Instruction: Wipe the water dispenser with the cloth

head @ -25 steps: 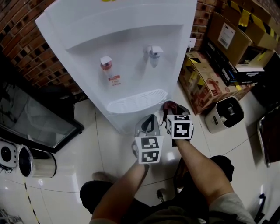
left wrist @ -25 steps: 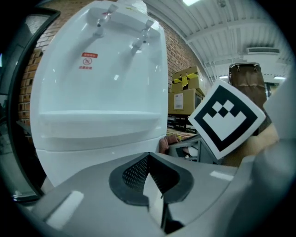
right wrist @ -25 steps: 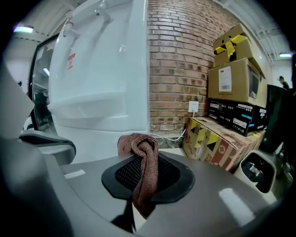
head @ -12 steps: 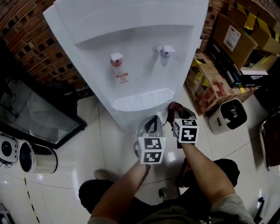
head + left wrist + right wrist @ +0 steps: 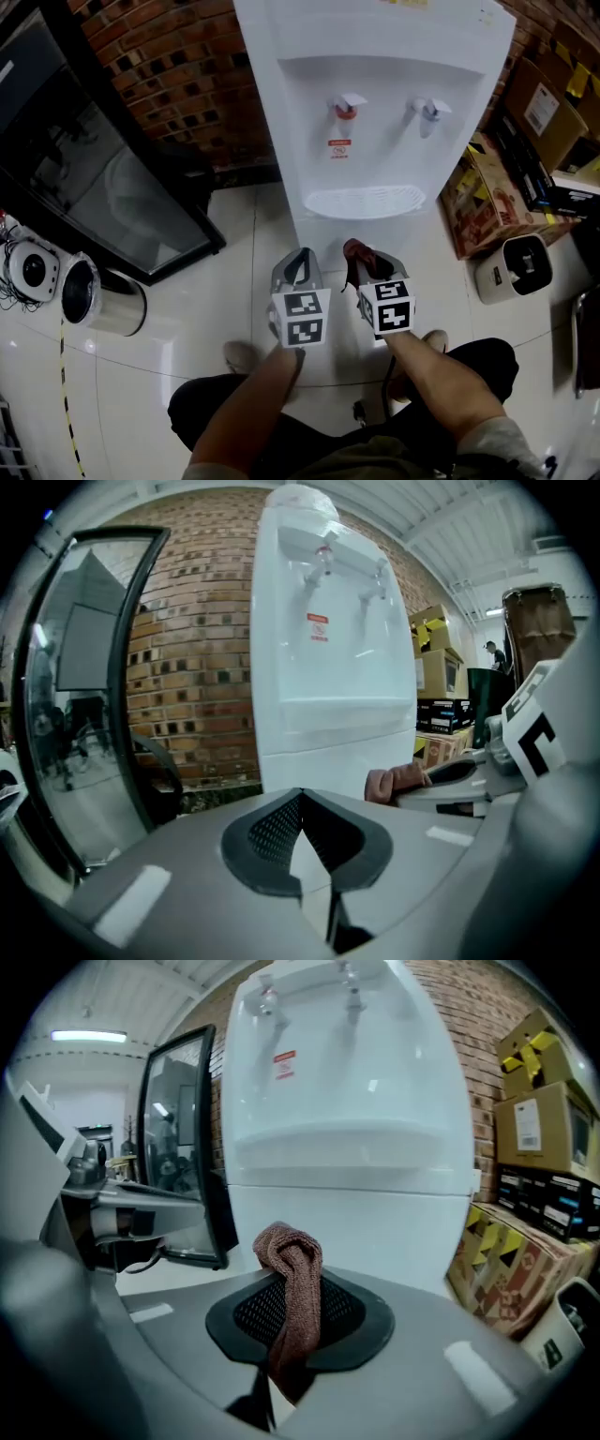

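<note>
Head view gives us one white water dispenser (image 5: pixel 375 112) standing on the floor (image 5: pixel 225 234) against a brick wall (image 5: pixel 178 66). It has two taps, a red-capped tap (image 5: pixel 347 105) and a blue-capped tap (image 5: pixel 427 110), above a single ribbed drip tray (image 5: pixel 364 201). We hold two tools near its front, neither touching it. Our left tool (image 5: pixel 298 267) has its jaws together on nothing. Our right tool (image 5: pixel 370 267) is clamped on the one cloth (image 5: pixel 292 1288), a reddish-brown knitted strip bunched into a knot above the pads.

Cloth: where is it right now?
The cloth is pinched in the right gripper, held in front of the water dispenser, below its taps and to the right of the left gripper.
</note>
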